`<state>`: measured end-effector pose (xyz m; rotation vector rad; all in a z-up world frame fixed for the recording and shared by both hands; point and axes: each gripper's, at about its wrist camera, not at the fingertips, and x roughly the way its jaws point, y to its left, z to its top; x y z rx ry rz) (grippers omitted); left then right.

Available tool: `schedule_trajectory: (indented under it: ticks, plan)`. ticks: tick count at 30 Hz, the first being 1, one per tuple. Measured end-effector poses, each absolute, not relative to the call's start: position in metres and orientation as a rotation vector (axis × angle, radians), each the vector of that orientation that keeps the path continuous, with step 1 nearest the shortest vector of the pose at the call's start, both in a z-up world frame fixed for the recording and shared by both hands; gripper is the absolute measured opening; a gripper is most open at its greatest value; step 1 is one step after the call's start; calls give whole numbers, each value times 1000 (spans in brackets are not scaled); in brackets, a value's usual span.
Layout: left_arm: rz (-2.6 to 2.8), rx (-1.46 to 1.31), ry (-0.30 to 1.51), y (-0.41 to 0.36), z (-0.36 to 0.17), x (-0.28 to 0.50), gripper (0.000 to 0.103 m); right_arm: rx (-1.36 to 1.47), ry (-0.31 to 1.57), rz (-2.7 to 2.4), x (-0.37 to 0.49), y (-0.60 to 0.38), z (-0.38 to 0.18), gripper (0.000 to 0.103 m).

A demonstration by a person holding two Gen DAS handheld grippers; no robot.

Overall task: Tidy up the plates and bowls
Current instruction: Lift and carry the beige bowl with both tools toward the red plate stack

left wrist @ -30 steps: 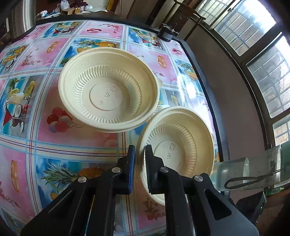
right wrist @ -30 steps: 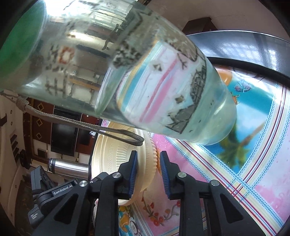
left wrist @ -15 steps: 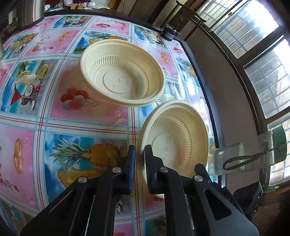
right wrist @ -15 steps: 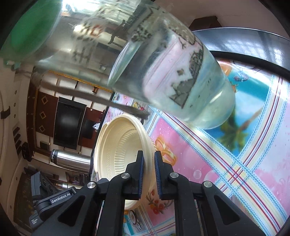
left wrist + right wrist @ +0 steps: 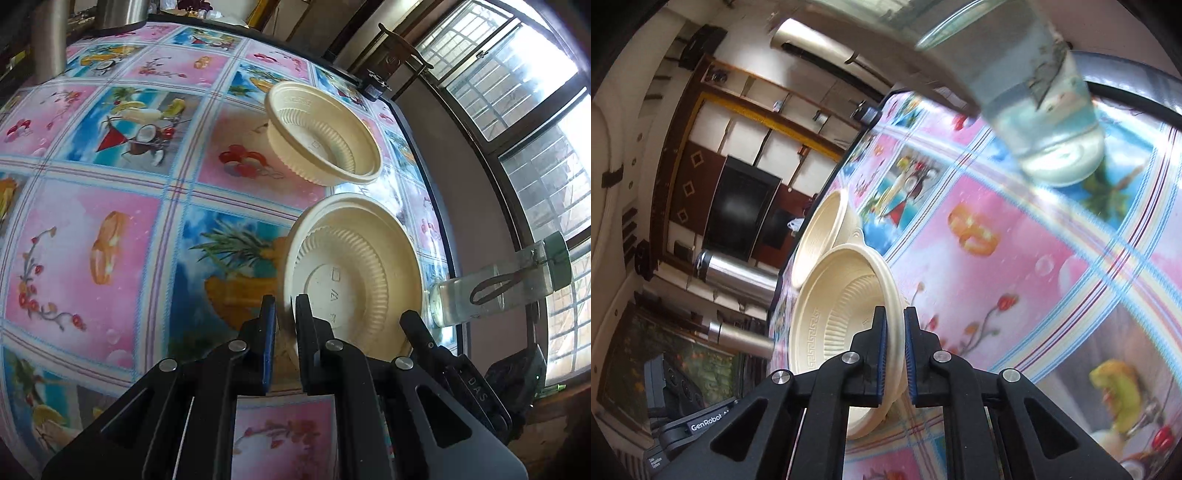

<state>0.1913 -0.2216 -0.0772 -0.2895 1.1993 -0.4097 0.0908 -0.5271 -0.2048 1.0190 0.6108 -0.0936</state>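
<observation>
Only from the right wrist, claw grips bowl.

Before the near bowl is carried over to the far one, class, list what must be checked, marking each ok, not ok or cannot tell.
1. Right tool clamped on the near bowl rim: ok.
2. Left tool gripping that rim too: cannot tell, blurred.
3. Far bowl open side up and empty: ok.
4. Table between the bowls free of obstacles: ok.
5. Bottle well away from the near bowl: not ok, it stands close beside.
</observation>
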Motion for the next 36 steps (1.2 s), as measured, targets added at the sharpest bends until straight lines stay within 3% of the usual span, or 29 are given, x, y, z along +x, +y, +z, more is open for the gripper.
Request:
schedule_trajectory:
  ticks: [15,36]
  plan:
    - [-283,-383,1117,-96,-78,135,12,811,692,125,88,-413,-200,10]
    - [-182,-274,953,-26,-73,75,13,625,717,242,59,-323,-189,10]
